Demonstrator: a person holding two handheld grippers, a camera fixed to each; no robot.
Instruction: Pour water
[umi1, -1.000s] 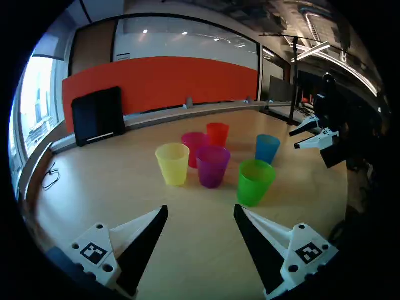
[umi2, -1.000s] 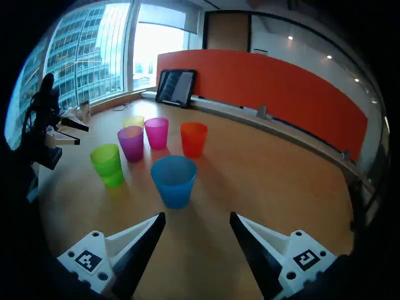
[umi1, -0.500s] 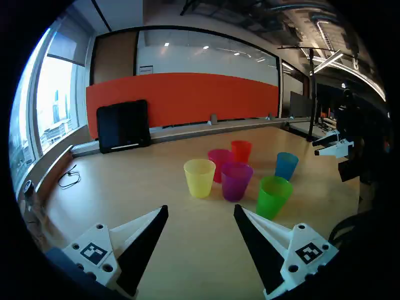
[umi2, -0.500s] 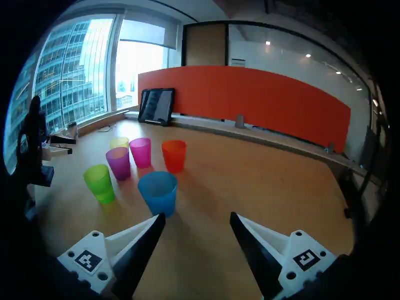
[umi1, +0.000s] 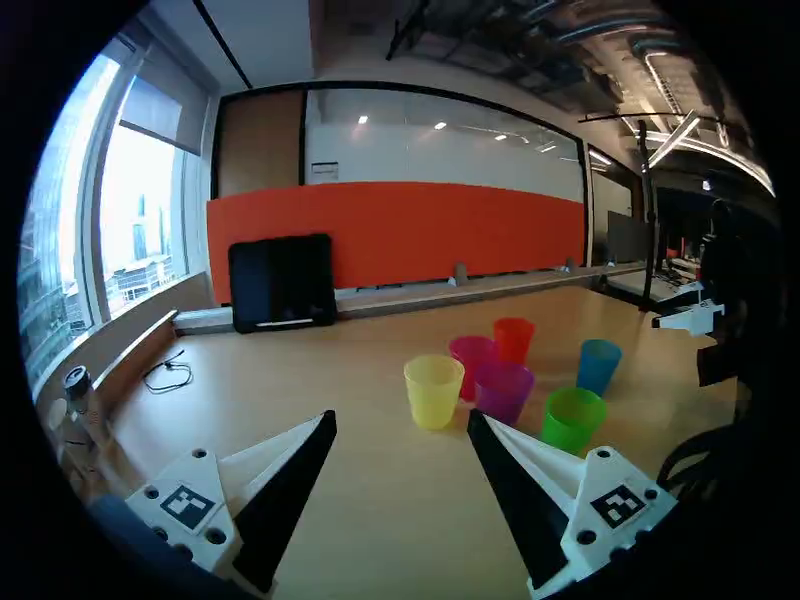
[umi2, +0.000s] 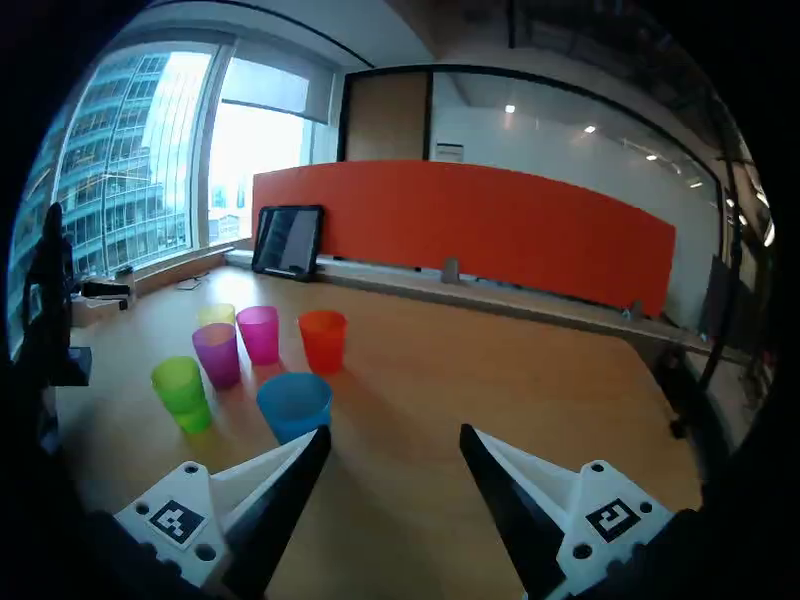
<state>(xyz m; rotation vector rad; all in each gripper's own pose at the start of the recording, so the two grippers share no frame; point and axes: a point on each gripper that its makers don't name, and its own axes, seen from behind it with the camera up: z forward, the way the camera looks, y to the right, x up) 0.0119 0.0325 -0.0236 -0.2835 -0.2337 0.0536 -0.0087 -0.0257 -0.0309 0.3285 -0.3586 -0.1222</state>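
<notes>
Right, a wide wooden table (umi1: 300, 430) stretches out ahead, with a long orange wall panel (umi1: 400, 235) behind it and a black screen (umi1: 282, 282) propped upright at the table's far edge. The left claw (umi1: 400, 415) hangs above the table, jaws spread apart, nothing between them. The right claw (umi2: 395, 430) is the same: wide open, empty, held over the wood. Six cups stand upright in a loose cluster on the table, ahead of both claws and touched by neither. In the left gripper view, the yellow cup (umi1: 433, 391) is on the left, the purple cup (umi1: 502, 390) just beside it, the pink cup (umi1: 470, 354) tucked behind the two, and the red cup (umi1: 513, 338) at the back. The blue cup (umi1: 598, 365) is off to the right, and the green cup (umi1: 571, 420) is nearest. In the right gripper view, the blue cup sits closest, just past that claw's left fingertip.
</notes>
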